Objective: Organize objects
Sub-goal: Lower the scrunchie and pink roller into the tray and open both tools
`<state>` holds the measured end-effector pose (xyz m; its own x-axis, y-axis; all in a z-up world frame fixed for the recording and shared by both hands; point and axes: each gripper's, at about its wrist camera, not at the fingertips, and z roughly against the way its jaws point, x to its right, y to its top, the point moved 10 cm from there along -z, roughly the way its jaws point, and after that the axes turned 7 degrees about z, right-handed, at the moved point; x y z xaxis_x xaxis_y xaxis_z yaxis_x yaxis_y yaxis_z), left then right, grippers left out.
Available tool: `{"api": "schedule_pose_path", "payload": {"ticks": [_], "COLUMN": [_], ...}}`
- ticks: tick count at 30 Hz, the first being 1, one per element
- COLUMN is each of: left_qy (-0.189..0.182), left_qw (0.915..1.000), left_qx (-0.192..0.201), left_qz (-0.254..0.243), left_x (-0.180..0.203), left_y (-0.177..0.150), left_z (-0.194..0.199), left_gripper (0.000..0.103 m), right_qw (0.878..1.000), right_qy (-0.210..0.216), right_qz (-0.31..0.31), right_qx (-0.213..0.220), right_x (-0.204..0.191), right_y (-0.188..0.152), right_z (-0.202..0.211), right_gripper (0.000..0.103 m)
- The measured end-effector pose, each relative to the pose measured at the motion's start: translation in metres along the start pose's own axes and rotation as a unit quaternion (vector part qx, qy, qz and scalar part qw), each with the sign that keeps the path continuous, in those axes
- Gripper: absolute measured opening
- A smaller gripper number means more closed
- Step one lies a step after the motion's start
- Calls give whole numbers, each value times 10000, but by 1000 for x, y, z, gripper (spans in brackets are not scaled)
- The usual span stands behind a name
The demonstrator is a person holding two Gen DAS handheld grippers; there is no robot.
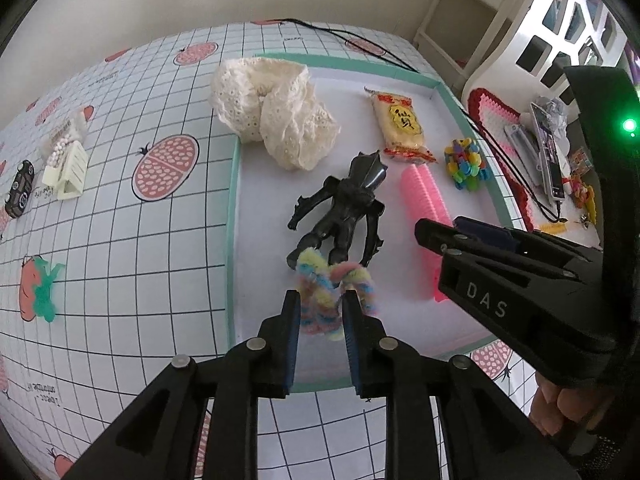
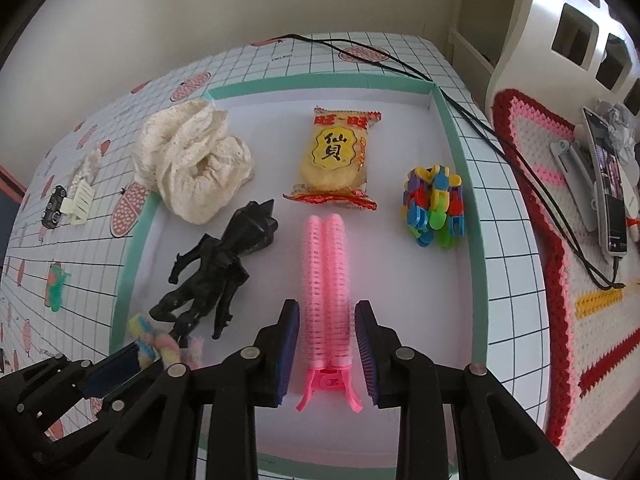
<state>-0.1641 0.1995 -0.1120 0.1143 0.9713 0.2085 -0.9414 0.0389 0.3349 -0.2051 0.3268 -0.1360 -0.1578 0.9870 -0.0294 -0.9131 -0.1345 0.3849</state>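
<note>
Teal-rimmed tray (image 2: 460, 152), sorted items.
Left tool (image 1: 320, 300) slightly apart around pastel chenille twist (image 1: 320, 300); right tool (image 2: 327, 316) apart, straddling pink roller clip (image 2: 326, 272).

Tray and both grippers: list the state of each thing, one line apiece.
Tray: open, holding items.
Snack packet: sealed, lying flat.
Pink hair roller clip: lying flat between the right gripper pads, apart from them.
Black figure: lying down.
Lace cloth: bunched over the tray's rim.
Pastel fuzzy twist: between the left gripper pads.
</note>
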Motion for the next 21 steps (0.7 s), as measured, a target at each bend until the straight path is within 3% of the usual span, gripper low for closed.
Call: {"api": "schedule_pose_path", "payload": {"ticks": [13,15,17,21], "left_qy": [-123,-85,-29,39], "left_qw": [9987,9984,9979,9969], "left_qx": [467,536,621,748], "left_qz": [183,185,184,239], "left_x": [5,2,0,-7], "left_y": [23,25,28,34], "left_z": [15,16,17,20], "left_gripper": [22,27,44,50], "right_qw": [9998,9997,9996,9995], "right_qy": [63,55,49,37], "right_qz": [33,45,49,35], "right_qx": [207,240,260,296], "right_x": [5,-1,-1,-4], "right_y": [3,13,13,20], "right_z": [19,11,13,6], "right_gripper": [36,36,36,37]}}
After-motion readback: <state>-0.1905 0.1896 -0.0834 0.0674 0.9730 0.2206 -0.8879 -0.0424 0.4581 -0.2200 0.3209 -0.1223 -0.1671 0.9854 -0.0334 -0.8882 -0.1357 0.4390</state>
